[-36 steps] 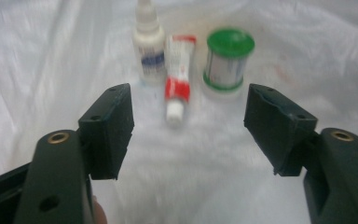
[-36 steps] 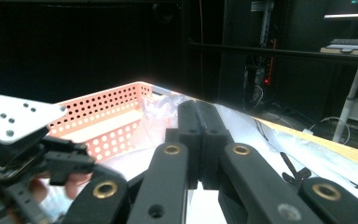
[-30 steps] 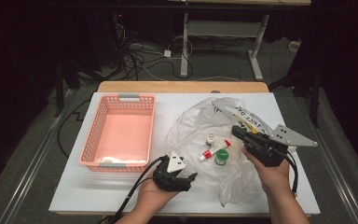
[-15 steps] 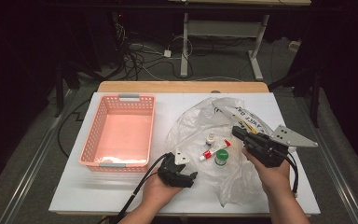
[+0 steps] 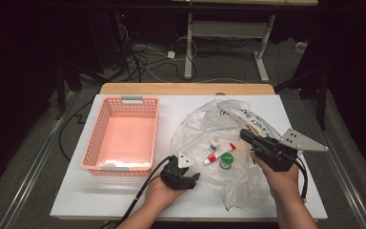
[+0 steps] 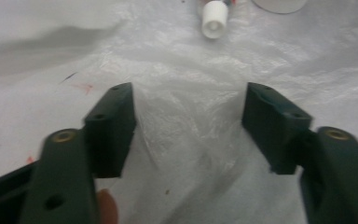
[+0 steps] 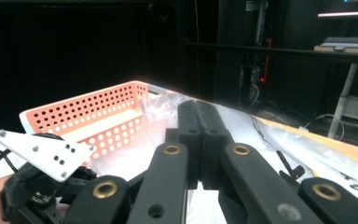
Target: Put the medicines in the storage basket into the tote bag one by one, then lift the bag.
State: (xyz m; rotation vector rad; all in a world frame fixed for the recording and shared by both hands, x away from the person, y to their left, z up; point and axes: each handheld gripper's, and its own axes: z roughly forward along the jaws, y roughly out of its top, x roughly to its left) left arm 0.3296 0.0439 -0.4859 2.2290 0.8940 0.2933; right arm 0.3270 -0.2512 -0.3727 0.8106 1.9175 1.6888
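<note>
A crumpled clear plastic bag [image 5: 205, 136] lies on the white table [image 5: 76, 191]. On it rest a small white bottle [image 5: 215, 141], a red and white tube [image 5: 218, 154] and a green-capped jar [image 5: 226, 161]. My left gripper [image 5: 196, 176] sits at the bag's near left edge. Its jaws have just been closing and stand open around a raised fold of the bag [image 6: 186, 126], with neither pad pressing on it [image 6: 189, 119]. The tube's white cap [image 6: 213, 19] lies beyond. My right gripper [image 5: 244, 134] hovers over the bag's right side, shut [image 7: 198, 130], with nothing seen between its jaws.
A pink perforated basket [image 5: 124, 136] stands on the table's left half, close to the bag; its wall [image 7: 88, 116] shows beyond the right jaws. Both grippers trail black cables toward the near edge. Desk legs and cables fill the dark floor behind.
The left gripper has edged slightly right toward the bag's edge. The right gripper and the items on the bag have stayed put.
</note>
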